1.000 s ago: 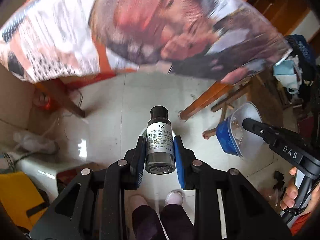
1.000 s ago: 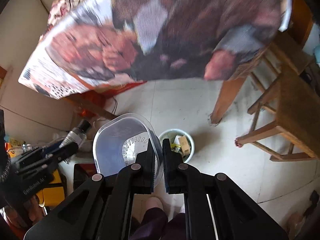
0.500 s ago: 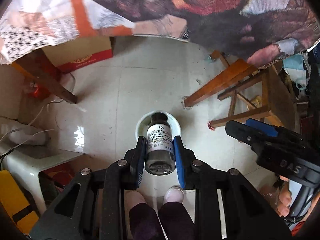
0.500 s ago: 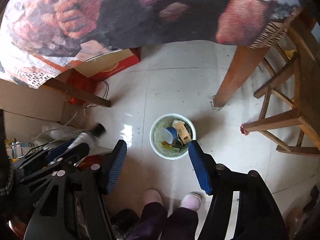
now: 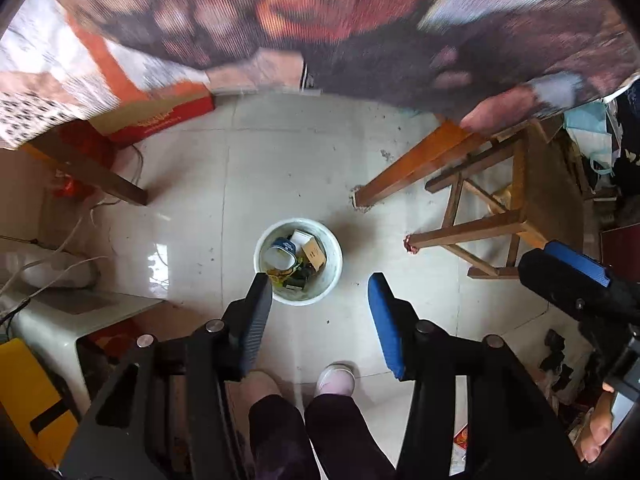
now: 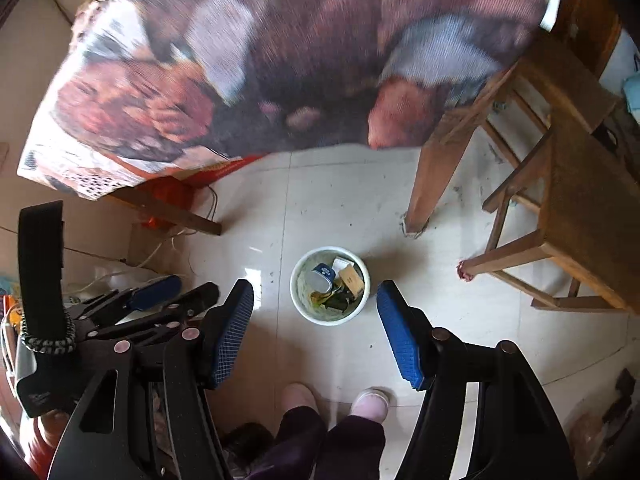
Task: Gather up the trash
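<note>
A small white trash bin (image 5: 334,276) stands on the tiled floor, holding a blue-and-white tub, a brown box and other scraps; it also shows in the right wrist view (image 6: 300,304). My left gripper (image 5: 320,308) is open and empty, high above the bin. My right gripper (image 6: 316,320) is open and empty, also above the bin. The right gripper shows at the right edge of the left wrist view (image 5: 576,280). The left gripper shows at the left of the right wrist view (image 6: 160,300).
A table with a printed cloth (image 5: 320,20) overhangs the floor, with a wooden leg (image 5: 404,176). A wooden stool (image 5: 516,208) stands right. A red box (image 5: 160,120), cables and a white appliance (image 5: 60,312) lie left. The person's feet (image 5: 332,380) are below.
The left gripper opened and the bottle it held is gone from its jaws. The right gripper opened earlier and the plastic tub it held now lies in the bin.
</note>
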`<move>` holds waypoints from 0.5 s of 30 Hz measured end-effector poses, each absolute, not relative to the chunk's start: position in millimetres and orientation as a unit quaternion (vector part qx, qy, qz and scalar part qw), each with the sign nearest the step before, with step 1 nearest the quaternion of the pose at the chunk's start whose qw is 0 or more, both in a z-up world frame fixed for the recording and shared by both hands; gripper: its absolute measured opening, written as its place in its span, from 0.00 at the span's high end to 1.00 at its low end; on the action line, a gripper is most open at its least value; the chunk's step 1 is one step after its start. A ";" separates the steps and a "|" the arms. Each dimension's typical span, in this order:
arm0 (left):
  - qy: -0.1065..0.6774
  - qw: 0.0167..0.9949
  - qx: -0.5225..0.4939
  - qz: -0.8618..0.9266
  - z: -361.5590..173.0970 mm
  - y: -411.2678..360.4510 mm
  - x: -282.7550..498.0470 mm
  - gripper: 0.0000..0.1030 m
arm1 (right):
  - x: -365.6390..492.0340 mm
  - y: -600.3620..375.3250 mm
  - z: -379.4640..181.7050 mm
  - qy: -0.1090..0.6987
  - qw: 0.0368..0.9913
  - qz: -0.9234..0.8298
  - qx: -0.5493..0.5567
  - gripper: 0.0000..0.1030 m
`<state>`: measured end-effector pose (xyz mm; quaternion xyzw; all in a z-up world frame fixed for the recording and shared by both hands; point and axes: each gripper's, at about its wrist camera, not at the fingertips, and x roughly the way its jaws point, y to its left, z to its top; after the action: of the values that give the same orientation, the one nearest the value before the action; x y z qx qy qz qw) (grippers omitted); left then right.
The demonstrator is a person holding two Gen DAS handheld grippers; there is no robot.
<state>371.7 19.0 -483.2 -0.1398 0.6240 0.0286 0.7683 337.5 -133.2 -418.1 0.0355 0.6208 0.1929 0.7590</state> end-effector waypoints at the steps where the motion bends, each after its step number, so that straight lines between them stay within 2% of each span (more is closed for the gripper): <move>1: 0.620 0.771 -0.139 0.032 -471.8 18.9 367.8 0.52 | 336.1 -135.5 -410.8 0.618 0.761 0.196 0.034 0.41; 4: 0.610 0.780 -0.135 0.042 -437.5 19.4 356.0 0.52 | 329.7 -140.1 -377.2 0.606 0.768 0.206 0.030 0.41; 9: 0.568 0.810 -0.133 0.062 -351.3 17.7 326.2 0.52 | 314.6 -148.8 -312.5 0.572 0.789 0.223 0.021 0.41; 15: 0.499 0.854 -0.138 0.059 -245.0 16.6 284.5 0.52 | 280.3 -157.8 -211.6 0.501 0.833 0.236 0.028 0.41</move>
<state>284.5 16.6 -245.0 -0.1378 0.4991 0.0586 0.8535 280.3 -157.8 -211.6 0.0277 0.5006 0.2357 0.8325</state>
